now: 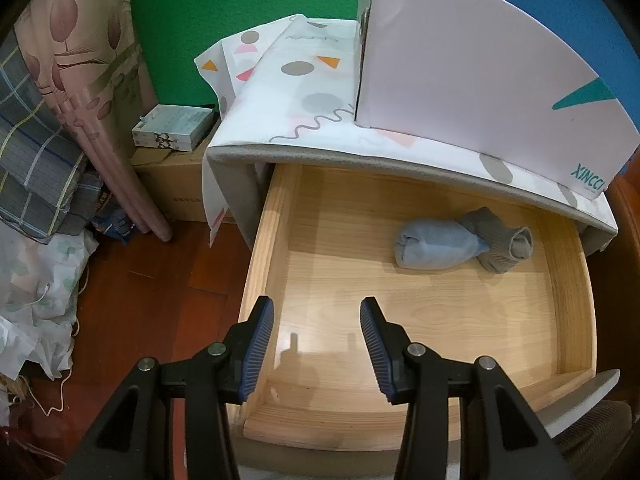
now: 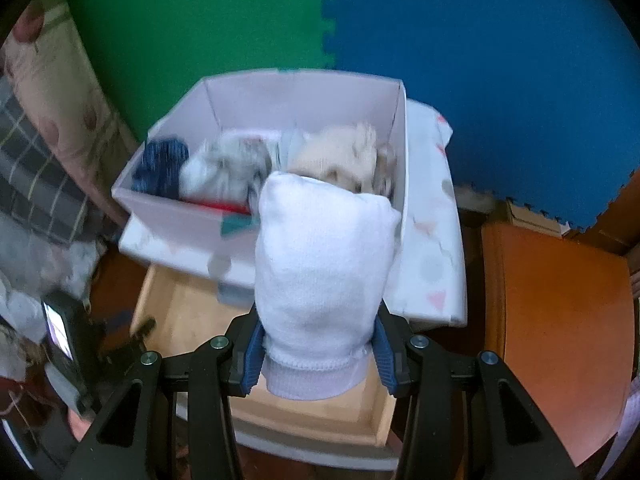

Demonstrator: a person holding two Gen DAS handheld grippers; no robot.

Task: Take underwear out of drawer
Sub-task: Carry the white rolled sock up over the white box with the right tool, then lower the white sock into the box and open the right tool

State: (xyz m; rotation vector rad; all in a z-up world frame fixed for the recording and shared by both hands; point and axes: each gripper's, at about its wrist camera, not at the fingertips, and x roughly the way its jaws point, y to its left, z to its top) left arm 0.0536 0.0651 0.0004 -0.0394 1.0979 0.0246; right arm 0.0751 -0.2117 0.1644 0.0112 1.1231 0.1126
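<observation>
In the right wrist view my right gripper (image 2: 318,344) is shut on a rolled white sock bundle (image 2: 324,264), held high above the open wooden drawer (image 2: 160,320) and in front of the white box (image 2: 176,216) on the cabinet top. In the left wrist view my left gripper (image 1: 317,320) stands open over the drawer's near left corner with nothing between its fingers. A rolled light-blue and grey bundle (image 1: 460,242) lies on the drawer (image 1: 440,312) floor at the back right, apart from the left gripper.
The white box (image 1: 480,64) stands on a patterned cloth (image 1: 304,92) on the cabinet top and holds several rolled garments (image 2: 248,168). Cardboard boxes (image 1: 176,168), a rolled mat and bedding crowd the floor to the left. An orange-brown wooden surface (image 2: 560,320) lies to the right.
</observation>
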